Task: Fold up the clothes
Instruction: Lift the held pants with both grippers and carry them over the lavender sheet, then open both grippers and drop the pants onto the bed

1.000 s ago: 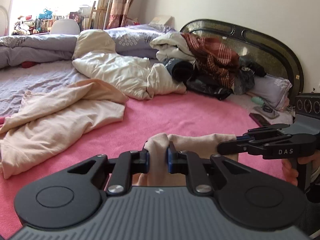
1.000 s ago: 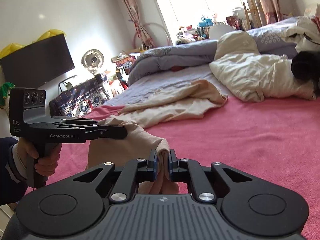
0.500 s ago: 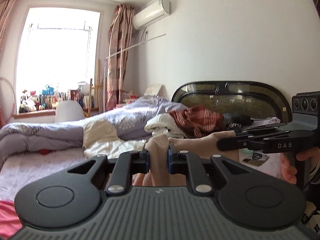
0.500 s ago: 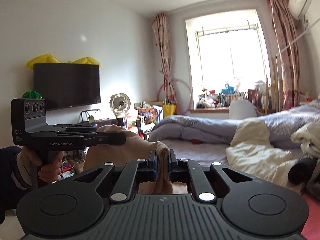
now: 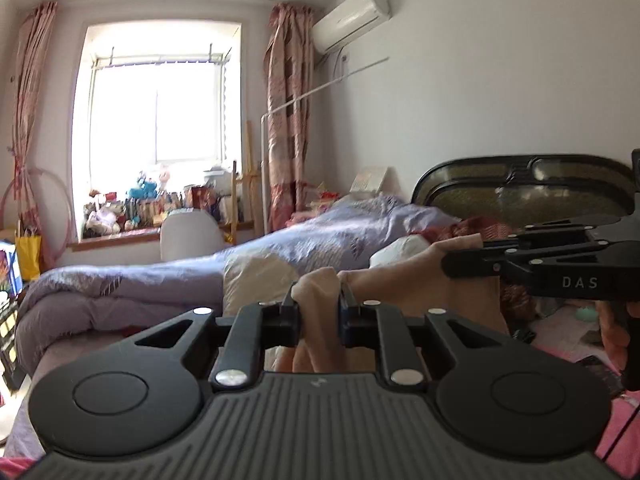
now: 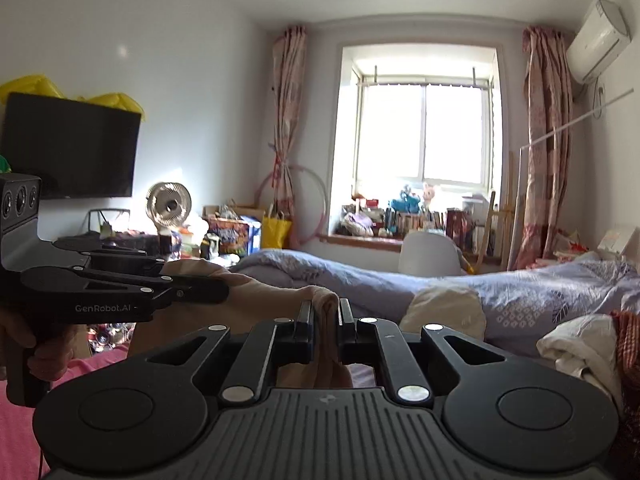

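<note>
Beyond the window (image 6: 424, 128), both tongs, left (image 5: 319, 306) and right (image 6: 325, 314), level, pinch soft beige cloth (image 5: 400, 284) stretched between them at 12 o'clock.

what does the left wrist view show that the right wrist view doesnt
Only the left wrist view shows the dark headboard and the right gripper from the side.
Only the right wrist view shows the TV, the fan and the left gripper from the side.
Both show the window, the AC unit, the purple duvet, the white chair and the beige garment pinched at two corners, one in each gripper.
</note>
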`<state>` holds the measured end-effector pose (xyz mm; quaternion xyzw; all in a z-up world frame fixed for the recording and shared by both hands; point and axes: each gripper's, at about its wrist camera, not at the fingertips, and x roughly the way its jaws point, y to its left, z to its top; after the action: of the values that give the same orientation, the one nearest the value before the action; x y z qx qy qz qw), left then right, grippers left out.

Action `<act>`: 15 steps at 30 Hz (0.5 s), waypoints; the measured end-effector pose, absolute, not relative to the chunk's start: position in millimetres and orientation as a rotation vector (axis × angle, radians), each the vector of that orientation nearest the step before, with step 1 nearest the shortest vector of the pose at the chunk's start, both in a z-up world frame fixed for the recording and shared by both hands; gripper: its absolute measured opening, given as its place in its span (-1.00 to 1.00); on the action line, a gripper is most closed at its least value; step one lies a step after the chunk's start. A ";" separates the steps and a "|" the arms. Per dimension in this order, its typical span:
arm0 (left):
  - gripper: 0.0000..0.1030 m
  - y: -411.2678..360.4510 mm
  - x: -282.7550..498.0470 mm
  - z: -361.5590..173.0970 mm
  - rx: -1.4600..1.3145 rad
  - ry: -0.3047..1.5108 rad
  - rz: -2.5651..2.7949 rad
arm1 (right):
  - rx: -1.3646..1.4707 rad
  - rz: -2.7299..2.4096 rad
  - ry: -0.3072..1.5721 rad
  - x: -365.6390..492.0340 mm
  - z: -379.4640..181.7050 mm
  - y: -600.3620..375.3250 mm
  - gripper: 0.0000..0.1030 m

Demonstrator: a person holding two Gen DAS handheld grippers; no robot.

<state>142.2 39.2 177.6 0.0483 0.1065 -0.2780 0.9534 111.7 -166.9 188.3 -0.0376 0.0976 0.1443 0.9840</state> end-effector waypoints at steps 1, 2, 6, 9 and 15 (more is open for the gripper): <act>-0.57 35.2 167.2 156.8 0.097 0.261 -0.541 | -0.079 0.284 0.234 137.9 167.6 -164.1 -0.78; -0.57 31.1 192.5 135.3 0.096 0.308 -0.516 | -0.081 0.279 0.272 164.1 146.1 -161.1 -0.78; -0.57 19.3 275.3 41.0 0.134 0.500 -0.431 | -0.073 0.262 0.436 253.1 51.4 -147.9 -0.78; -0.52 12.8 310.5 -27.4 0.139 0.640 -0.382 | -0.050 0.250 0.524 285.5 -6.6 -144.3 -0.77; -0.09 22.2 328.1 -95.0 0.116 0.707 -0.325 | -0.015 0.228 0.666 316.9 -112.8 -141.8 -0.53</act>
<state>328.1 22.2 -95.0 0.0564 0.3444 -0.1582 0.9237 316.9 -141.8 -112.8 -0.0072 0.3261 0.1118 0.9387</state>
